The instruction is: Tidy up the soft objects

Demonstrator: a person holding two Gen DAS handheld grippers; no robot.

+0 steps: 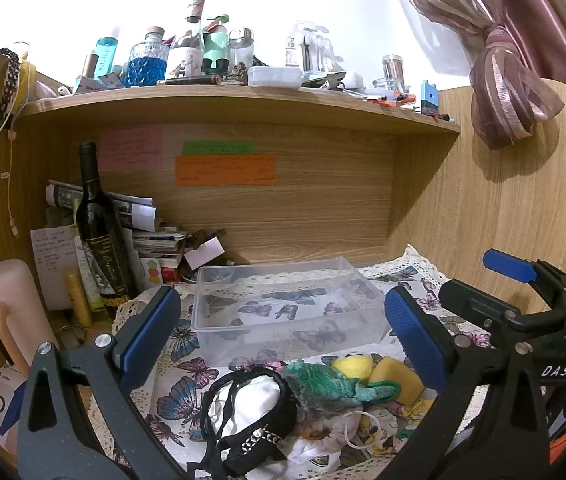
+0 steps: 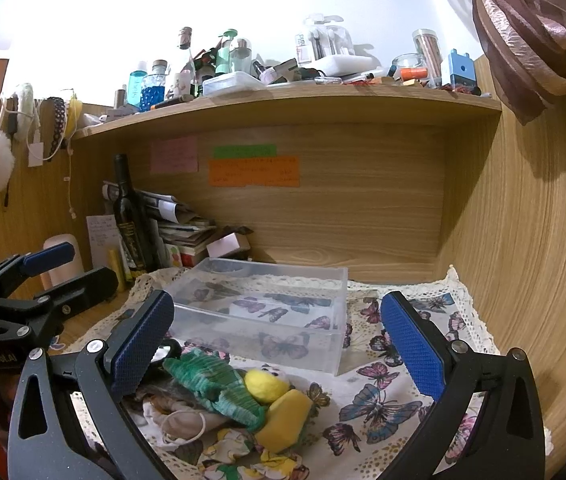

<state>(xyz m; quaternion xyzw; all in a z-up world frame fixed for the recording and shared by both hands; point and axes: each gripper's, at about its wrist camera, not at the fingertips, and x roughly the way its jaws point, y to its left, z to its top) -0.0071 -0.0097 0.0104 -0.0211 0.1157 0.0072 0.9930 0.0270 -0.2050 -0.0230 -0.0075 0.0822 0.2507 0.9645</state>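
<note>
Here, a cluttered wooden desk (image 1: pixel 423 184) nook is covered by a butterfly-print cloth (image 1: pixel 179 396) with a lace edge. A clear plastic bin (image 1: pixel 287 304) sits on the cloth toward the back, and it looks empty. In front of it, nearer the cameras, lies a small heap of soft objects: a green knitted toy (image 2: pixel 219 388), a yellow plush ball (image 2: pixel 265 385) touching it, a yellow sponge (image 2: pixel 285 416) just beside, a black-trimmed white garment (image 1: pixel 247 416) to the left, and some patterned fabric (image 2: pixel 243 460) at the front.

The left gripper (image 1: pixel 283 332) hangs above the heap with its jaws spread wide, holding nothing. The right gripper (image 2: pixel 279 340) hovers likewise, jaws spread and empty, with the green toy and plush ball lying between its fingers.

No item seems to be in the bin yet, so the task appears to be just beginning. The step in hand is likely the first pick. To do it well, a gripper should descend on one item only, probably the green toy on top, and pinch its thick middle so that it does not drag its neighbours or the cloth. The other gripper could steady the heap. A wine bottle (image 1: pixel 99 236) stands at the left, well apart.
</note>
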